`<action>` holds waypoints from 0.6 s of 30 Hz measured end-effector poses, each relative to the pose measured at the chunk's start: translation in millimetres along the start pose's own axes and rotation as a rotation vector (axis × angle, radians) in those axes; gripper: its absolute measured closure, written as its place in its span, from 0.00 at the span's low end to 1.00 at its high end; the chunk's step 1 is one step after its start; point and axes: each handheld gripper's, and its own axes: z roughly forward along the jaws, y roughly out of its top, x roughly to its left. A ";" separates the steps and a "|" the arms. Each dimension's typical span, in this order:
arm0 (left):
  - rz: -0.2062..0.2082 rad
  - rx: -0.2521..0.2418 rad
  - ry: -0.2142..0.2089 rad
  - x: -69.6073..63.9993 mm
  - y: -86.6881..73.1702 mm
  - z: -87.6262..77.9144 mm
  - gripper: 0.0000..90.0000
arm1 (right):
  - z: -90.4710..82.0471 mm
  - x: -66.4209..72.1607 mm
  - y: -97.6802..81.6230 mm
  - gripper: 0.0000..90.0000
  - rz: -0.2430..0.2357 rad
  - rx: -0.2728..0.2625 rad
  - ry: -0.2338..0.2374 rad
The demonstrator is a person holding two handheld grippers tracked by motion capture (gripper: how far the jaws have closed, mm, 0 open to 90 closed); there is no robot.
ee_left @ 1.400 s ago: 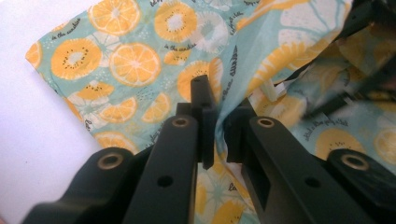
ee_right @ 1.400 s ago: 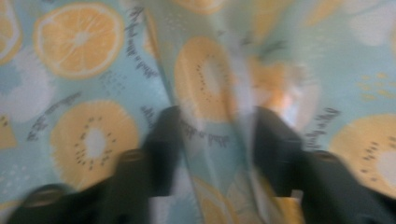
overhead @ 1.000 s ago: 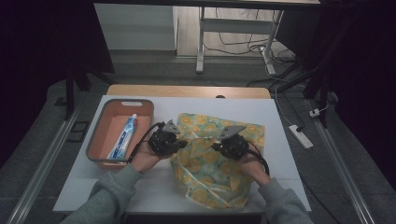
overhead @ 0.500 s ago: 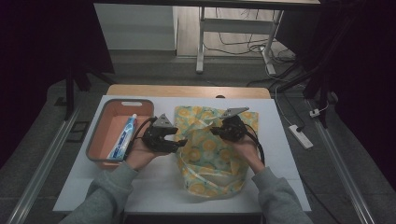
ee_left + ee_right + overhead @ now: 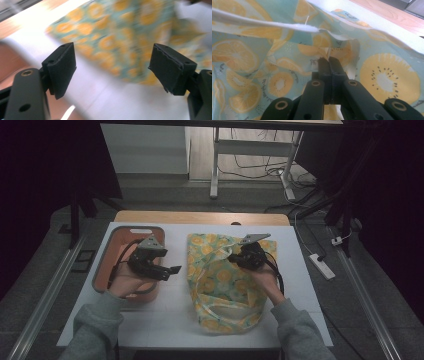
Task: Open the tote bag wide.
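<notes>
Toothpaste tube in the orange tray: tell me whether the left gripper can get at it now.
Probably yes. The left gripper, jaws just opened and empty, hovers at the tray, nothing between. The tube lies hidden under the hand.

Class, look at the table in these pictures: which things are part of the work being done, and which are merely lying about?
In the job:
- fruit-print bag, pinched at its rim by the shut right gripper
- left gripper, jaws just opened, nothing between them
- orange tray, under the left hand

Lying about:
- power strip on the floor
- table frame behind
</notes>
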 end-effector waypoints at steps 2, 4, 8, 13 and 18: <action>-0.041 0.012 0.005 12.2 -6.2 0.2 0.24 | 0.1 0.3 -0.2 1.00 0.001 0.000 0.002; -0.069 0.031 0.023 21.7 -11.0 2.1 0.25 | 0.6 0.3 -0.4 1.00 0.000 -0.001 0.005; -0.107 0.068 0.055 35.6 -18.4 7.3 0.26 | 1.1 1.5 -0.4 1.00 0.000 0.003 0.011; -0.141 0.093 0.075 47.9 -24.5 13.2 0.26 | -1.2 3.1 -0.1 1.00 -0.004 -0.001 0.015; -0.181 0.143 0.117 62.8 -31.5 23.9 0.26 | -3.0 3.5 0.6 1.00 -0.004 -0.009 0.018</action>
